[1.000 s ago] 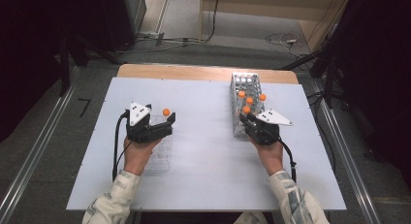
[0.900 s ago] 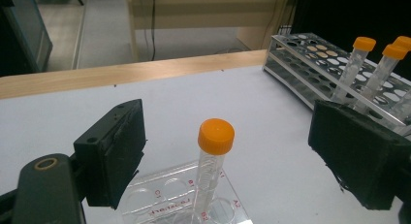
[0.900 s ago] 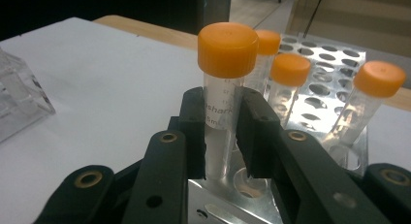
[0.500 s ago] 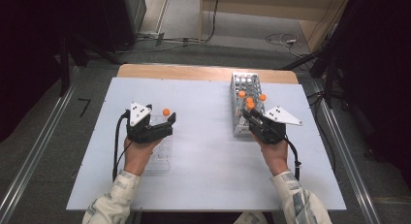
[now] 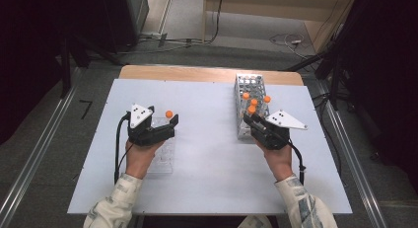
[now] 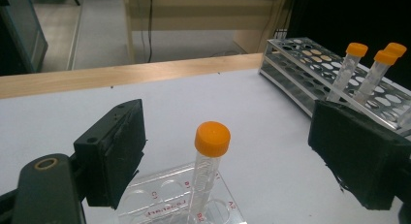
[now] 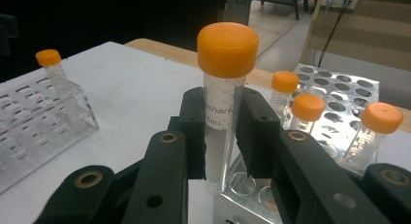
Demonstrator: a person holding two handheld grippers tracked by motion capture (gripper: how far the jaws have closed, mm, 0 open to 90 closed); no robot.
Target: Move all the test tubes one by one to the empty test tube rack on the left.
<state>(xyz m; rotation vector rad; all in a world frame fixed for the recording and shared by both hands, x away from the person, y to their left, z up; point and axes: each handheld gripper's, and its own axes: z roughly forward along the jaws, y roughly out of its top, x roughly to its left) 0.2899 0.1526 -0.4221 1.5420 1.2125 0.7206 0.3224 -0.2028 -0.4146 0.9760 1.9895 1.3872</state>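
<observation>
My right gripper (image 7: pixel 224 132) is shut on a clear tube with an orange cap (image 7: pixel 225 88), held upright just above the near end of the metal rack (image 7: pixel 334 83). In the high view this gripper (image 5: pixel 252 119) sits at the rack's (image 5: pixel 248 85) near end, the held tube's cap (image 5: pixel 251 109) above its jaws. Three more orange-capped tubes (image 7: pixel 307 107) stand in that rack. My left gripper (image 6: pixel 237 153) is open wide around another orange-capped tube (image 6: pixel 212 139), which stands in a clear plastic rack (image 6: pixel 165 204); the pads do not touch it. From above, the left gripper (image 5: pixel 162 115) lies over the clear rack (image 5: pixel 161 156).
The white tabletop (image 5: pixel 207 154) lies between the two racks. A wooden edge (image 5: pixel 197 74) runs along the table's far side. Cables trail from both grippers toward the person's sleeves. Dark equipment and floor rails flank the table.
The right gripper has risen a little with the tube in its jaws. The left gripper and its tube have stayed put.
</observation>
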